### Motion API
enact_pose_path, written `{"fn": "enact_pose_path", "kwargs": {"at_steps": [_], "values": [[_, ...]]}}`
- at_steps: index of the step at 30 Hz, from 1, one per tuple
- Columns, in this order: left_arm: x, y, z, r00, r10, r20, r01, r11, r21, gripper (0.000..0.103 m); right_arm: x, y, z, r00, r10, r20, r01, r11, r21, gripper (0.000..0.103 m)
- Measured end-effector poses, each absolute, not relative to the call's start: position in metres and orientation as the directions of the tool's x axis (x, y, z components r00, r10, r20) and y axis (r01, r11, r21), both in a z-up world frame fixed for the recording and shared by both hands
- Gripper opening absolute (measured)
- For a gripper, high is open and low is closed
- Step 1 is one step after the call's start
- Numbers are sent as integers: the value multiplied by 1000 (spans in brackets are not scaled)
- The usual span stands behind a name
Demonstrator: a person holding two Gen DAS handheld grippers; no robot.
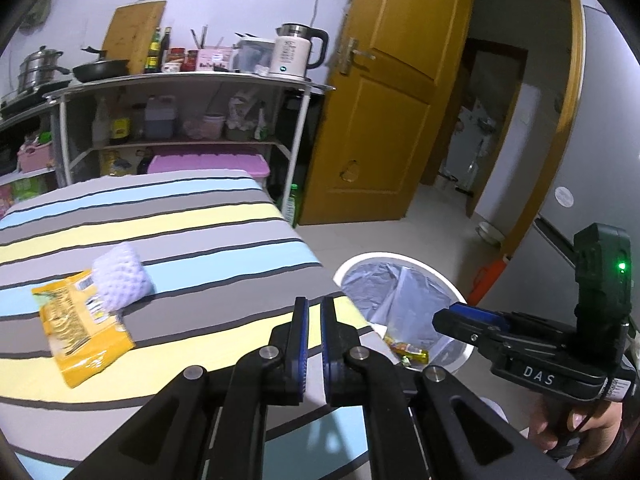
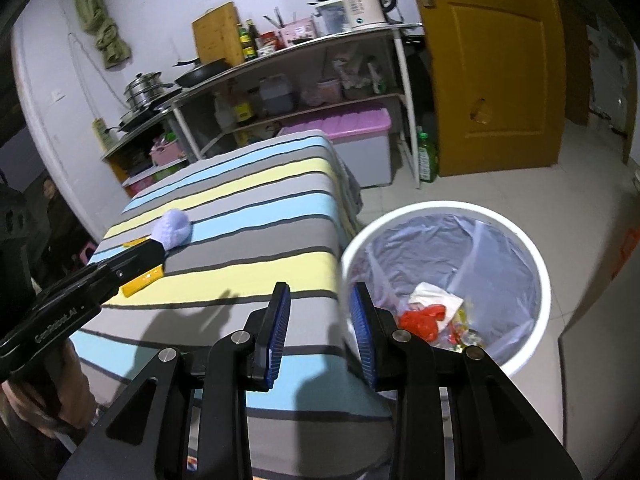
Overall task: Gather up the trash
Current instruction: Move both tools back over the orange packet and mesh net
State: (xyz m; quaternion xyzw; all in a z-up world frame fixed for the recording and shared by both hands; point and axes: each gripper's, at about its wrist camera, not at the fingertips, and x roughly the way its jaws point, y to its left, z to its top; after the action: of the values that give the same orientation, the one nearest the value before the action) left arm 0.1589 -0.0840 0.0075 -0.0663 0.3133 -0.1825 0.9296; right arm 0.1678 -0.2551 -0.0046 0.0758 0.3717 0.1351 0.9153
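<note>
A yellow snack wrapper [image 1: 80,332] lies on the striped table [image 1: 200,240], with a white foam net [image 1: 120,280] resting on its far corner. Both show in the right wrist view, the wrapper [image 2: 142,280] partly hidden and the foam net [image 2: 172,230] beyond it. My left gripper [image 1: 314,304] is nearly shut and empty, above the table's near right corner. My right gripper [image 2: 320,292] is open and empty, over the gap between the table and the white bin [image 2: 532,248]. The bin [image 1: 400,260], lined with a plastic bag, holds red and white trash [image 2: 428,312].
A metal shelf rack [image 1: 180,80] with a kettle [image 1: 292,52], pans and bottles stands behind the table. A purple-lidded box [image 2: 352,128] sits under it. A yellow door [image 1: 380,100] stands open onto a tiled floor [image 1: 420,224]. A green bottle [image 2: 426,160] stands by the rack.
</note>
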Motion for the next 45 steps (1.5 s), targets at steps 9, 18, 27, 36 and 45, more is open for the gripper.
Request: {"fn": "enact_pose_path", "kwargs": {"at_steps": [9, 18, 27, 36, 45], "values": [[147, -50, 3, 759, -328, -563, 226, 943, -245, 5, 162, -225, -4, 666, 346, -661, -257, 938, 231, 32], [138, -9, -4, 781, -256, -569, 134, 960, -247, 14, 165, -192, -6, 636, 386, -668, -327, 919, 220, 32], [137, 31, -8, 795, -185, -577, 44, 967, -249, 14, 175, -159, -5, 614, 417, -669, -388, 899, 204, 32], [142, 69, -16, 799, -115, -591, -48, 966, -253, 26, 190, -131, -6, 598, 431, -676, -429, 884, 184, 32], [163, 99, -26, 785, -64, -616, -119, 961, -251, 28, 209, -99, -7, 573, 444, -689, -485, 861, 151, 38]]}}
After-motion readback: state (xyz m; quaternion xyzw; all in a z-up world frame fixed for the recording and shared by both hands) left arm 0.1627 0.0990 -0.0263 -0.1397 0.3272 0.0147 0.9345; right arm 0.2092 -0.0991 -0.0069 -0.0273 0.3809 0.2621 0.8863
